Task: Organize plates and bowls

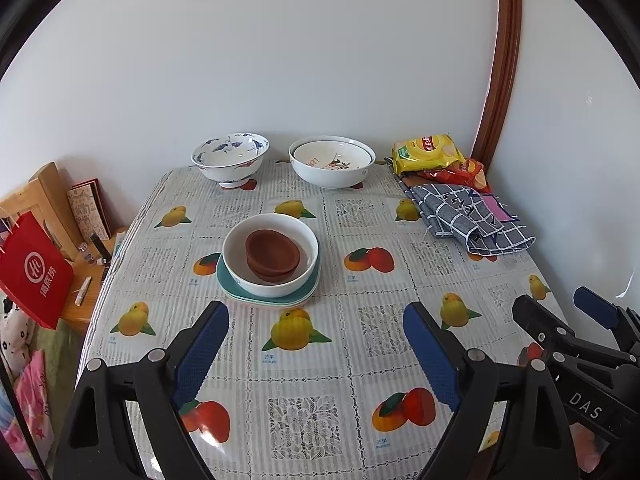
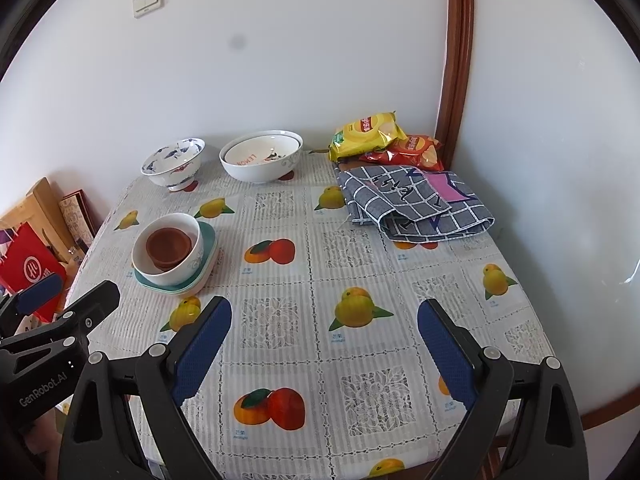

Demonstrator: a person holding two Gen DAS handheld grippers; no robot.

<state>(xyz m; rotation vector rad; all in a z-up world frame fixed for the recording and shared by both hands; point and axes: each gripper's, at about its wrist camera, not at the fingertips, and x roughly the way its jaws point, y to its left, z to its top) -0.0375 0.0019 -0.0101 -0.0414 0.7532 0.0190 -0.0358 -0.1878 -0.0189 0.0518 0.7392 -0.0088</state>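
Where visible: "GenRobot.AI" tongs lettering.

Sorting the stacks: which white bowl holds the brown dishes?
The plain white bowl on the teal plates, nearest the tongs; the crane-patterned bowl and the large nested bowl stand by the wall.

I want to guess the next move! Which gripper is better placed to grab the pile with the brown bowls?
Probably the left gripper: the stack sits straight ahead of its open jaws. From the right gripper, it lies off to the left.
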